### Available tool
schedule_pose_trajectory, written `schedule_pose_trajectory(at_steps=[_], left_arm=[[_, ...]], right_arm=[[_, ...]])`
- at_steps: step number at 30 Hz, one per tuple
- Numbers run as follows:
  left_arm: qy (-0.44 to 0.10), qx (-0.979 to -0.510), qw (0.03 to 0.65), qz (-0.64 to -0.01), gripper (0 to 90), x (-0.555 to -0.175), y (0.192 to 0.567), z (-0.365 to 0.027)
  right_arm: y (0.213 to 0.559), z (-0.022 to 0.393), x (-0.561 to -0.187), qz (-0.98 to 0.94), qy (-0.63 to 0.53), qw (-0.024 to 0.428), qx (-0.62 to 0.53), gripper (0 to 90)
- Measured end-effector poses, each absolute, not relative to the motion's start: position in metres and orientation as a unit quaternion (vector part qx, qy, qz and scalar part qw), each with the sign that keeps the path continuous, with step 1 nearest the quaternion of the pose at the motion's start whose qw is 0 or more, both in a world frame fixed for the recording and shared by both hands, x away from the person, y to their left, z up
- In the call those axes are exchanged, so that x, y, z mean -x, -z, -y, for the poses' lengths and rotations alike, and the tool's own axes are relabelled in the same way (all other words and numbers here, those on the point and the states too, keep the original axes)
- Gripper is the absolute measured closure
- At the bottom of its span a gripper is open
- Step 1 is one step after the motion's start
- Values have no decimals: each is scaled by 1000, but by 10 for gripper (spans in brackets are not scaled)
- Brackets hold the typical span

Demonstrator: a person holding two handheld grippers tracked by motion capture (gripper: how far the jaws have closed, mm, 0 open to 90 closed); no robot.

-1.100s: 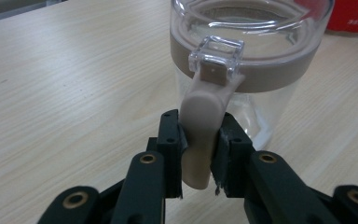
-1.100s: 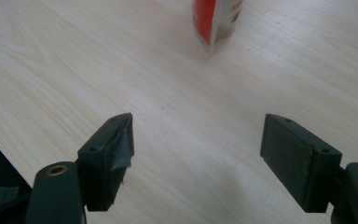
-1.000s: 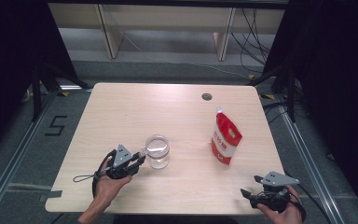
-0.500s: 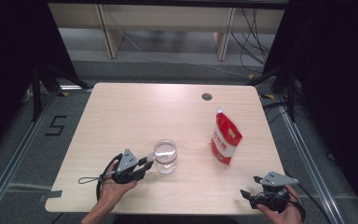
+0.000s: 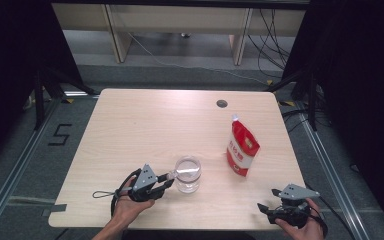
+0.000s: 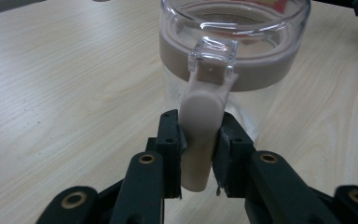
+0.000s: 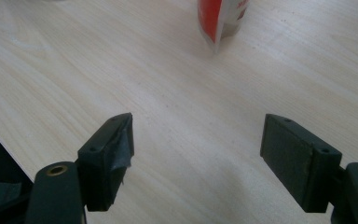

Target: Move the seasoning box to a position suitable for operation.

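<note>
A clear glass jar (image 5: 187,173) with a beige seal ring and a beige clasp stands near the table's front middle. My left gripper (image 5: 167,179) is shut on the jar's clasp (image 6: 199,135), its black jaws pressing the clasp from both sides in the left gripper view. The jar (image 6: 230,56) fills the top of that view. A red and white pouch (image 5: 241,148) stands upright to the jar's right; its bottom edge (image 7: 220,21) shows at the top of the right gripper view. My right gripper (image 5: 262,208) rests open at the front right of the table, nothing between its jaws (image 7: 198,149).
The wooden table (image 5: 145,125) has a round cable hole (image 5: 222,104) at the back right. Its front edge lies close under both hands. A black cable (image 5: 105,194) loops left of the left hand. Shelving and cables stand beyond the far edge.
The left gripper and the jar it holds have slid to the right along the table's front, closer to the pouch. The right gripper has kept still.
</note>
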State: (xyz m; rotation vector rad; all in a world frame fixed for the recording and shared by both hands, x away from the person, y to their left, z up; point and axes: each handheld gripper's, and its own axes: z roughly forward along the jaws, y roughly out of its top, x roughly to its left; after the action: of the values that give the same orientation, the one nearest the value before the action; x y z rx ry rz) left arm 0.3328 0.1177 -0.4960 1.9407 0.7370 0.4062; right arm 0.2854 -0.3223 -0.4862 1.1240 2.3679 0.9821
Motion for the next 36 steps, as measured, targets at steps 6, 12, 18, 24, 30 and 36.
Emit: schedule_pose_trajectory(at_steps=[6, 12, 18, 24, 30, 36], left_arm=[[-161, -804, 495, -288, 734, -333, 497, -115], [-156, -808, 500, -270, 734, -332, 497, -112], [-148, -815, 504, -244, 733, -333, 497, -111], [-137, -816, 507, -241, 733, -331, 497, -111], [-135, -820, 508, -226, 732, -333, 497, -113], [-126, -809, 513, -258, 724, -336, 498, -115]], right_arm=[[486, 322, -285, -834, -346, 169, -396, 266], [486, 322, -285, -834, -346, 168, -396, 266], [486, 322, -286, -835, -348, 173, -390, 266], [486, 321, -286, -837, -346, 173, -388, 266], [487, 320, -285, -835, -346, 166, -394, 266], [487, 320, -285, -837, -344, 166, -392, 266]])
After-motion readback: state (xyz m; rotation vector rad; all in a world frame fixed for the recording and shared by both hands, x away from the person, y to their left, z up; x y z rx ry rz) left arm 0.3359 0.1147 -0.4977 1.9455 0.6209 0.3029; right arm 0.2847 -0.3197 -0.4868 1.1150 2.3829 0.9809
